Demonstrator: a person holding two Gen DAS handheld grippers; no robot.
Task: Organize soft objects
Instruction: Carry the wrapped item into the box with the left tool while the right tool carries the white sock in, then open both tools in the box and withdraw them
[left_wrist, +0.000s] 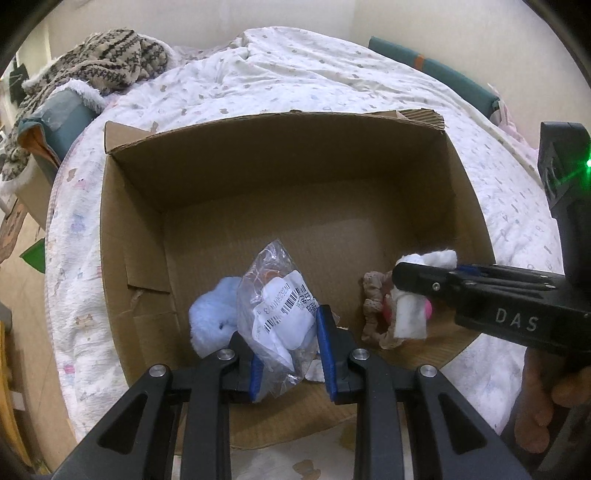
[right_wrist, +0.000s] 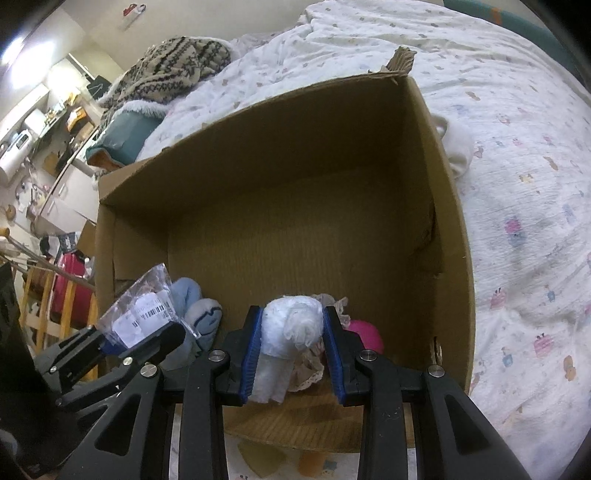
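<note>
An open cardboard box (left_wrist: 258, 158) (right_wrist: 258, 122) stands on the bed. My left gripper (left_wrist: 290, 350) is shut on a clear plastic bag with a white soft item and barcode label (left_wrist: 280, 302) (right_wrist: 144, 314), held inside the box near its front. A light blue plush (left_wrist: 214, 317) (right_wrist: 199, 314) lies under it at the front left. My right gripper (right_wrist: 293, 350) (left_wrist: 424, 280) is shut on a white cloth bundle (right_wrist: 291, 328) (left_wrist: 410, 317) over the front right of the box. A beige scrunchie (left_wrist: 373, 314) and a pink item (right_wrist: 365, 334) lie beneath it.
The bed carries a white patterned quilt (left_wrist: 295, 66) (right_wrist: 517, 184). A knitted patterned garment (left_wrist: 103, 55) (right_wrist: 177, 62) lies at the far left on a teal cushion (left_wrist: 70, 114). A white soft thing (right_wrist: 458, 147) sits outside the box's right wall. Cluttered furniture (right_wrist: 44, 140) stands left of the bed.
</note>
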